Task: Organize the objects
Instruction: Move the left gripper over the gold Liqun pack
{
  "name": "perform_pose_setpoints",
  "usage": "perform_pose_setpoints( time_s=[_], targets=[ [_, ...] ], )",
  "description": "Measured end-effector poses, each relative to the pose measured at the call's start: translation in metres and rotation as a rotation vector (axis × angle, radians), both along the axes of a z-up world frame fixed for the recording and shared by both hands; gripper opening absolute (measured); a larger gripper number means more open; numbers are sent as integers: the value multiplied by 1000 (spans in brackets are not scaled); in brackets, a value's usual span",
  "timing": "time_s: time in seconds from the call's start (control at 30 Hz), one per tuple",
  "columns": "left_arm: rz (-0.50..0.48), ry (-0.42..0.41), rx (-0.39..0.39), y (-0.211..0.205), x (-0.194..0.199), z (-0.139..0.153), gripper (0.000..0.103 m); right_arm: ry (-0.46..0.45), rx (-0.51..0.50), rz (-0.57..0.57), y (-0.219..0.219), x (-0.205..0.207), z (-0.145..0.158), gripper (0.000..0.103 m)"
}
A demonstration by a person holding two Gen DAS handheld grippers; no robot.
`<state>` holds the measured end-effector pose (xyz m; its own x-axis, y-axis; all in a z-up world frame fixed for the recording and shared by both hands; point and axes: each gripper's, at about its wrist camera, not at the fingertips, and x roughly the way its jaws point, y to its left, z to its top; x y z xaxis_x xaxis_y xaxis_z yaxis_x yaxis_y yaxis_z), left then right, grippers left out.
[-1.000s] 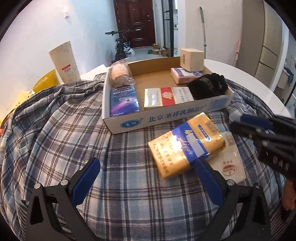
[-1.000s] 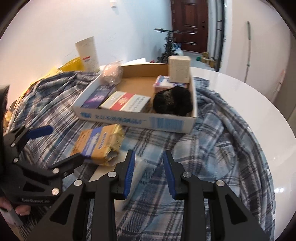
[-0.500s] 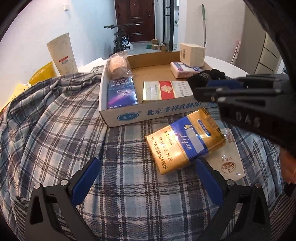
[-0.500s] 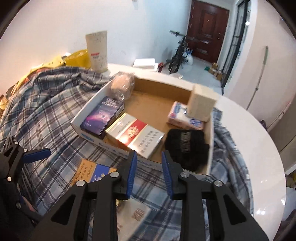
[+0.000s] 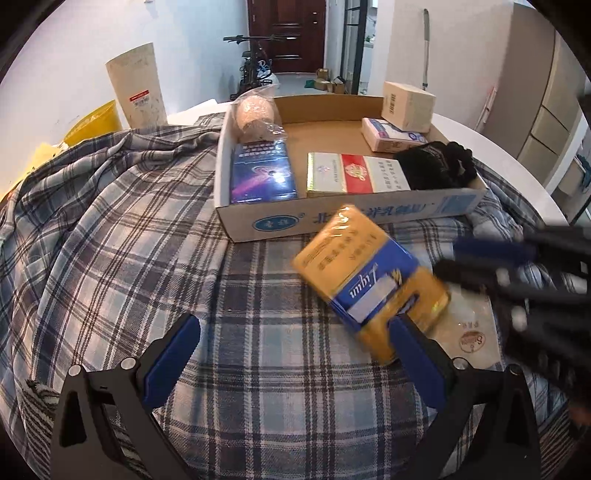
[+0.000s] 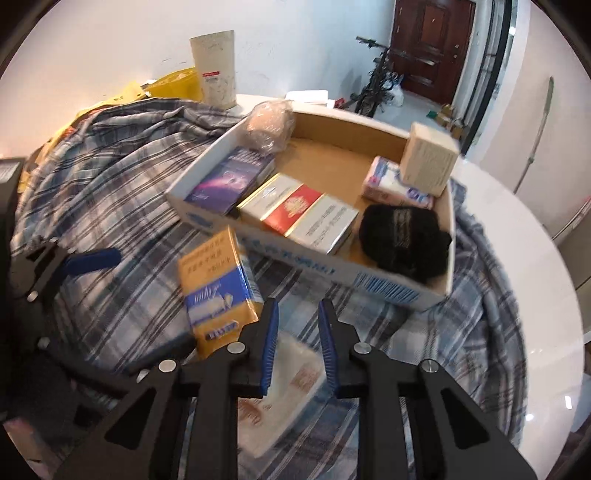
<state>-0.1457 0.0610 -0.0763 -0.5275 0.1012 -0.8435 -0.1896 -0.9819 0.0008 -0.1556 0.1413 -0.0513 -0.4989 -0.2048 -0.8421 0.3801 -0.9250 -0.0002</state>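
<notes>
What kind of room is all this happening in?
Most likely someone's home, near the entrance. A dark wooden front door stands at the end of a hallway with a bicycle parked by it, and the work surface is a round white table draped with a plaid shirt.

Home entryway, wooden front door (image 5: 287,35), parked bicycle (image 5: 255,61), wardrobe (image 5: 546,110)

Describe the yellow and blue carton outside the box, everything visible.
The yellow and blue carton is a long rectangular pack in glossy film, with a blue band, cursive lettering and a white patch. It lies on the plaid cloth just in front of the cardboard box, skewed to the box's front wall. One end overlaps a flat pale packet. The left gripper's blue finger crosses that end in this view; contact cannot be told.
</notes>
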Motion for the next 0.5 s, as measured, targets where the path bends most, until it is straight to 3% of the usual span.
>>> perform_pose_setpoints(
  time_s=[0.17,0.3,0.5],
  targets=[
    [-13,-8,-1,2,1,-1,103,-25,-32,5,-2,12,-5,20],
    [-13,-43,69,-3,1,-1,103,-34,-86,-5,4,15,-1,20],
    [58,-83,189,-20,-5,-2,103,-12,-68,-26,10,15,-4,20]
  ],
)
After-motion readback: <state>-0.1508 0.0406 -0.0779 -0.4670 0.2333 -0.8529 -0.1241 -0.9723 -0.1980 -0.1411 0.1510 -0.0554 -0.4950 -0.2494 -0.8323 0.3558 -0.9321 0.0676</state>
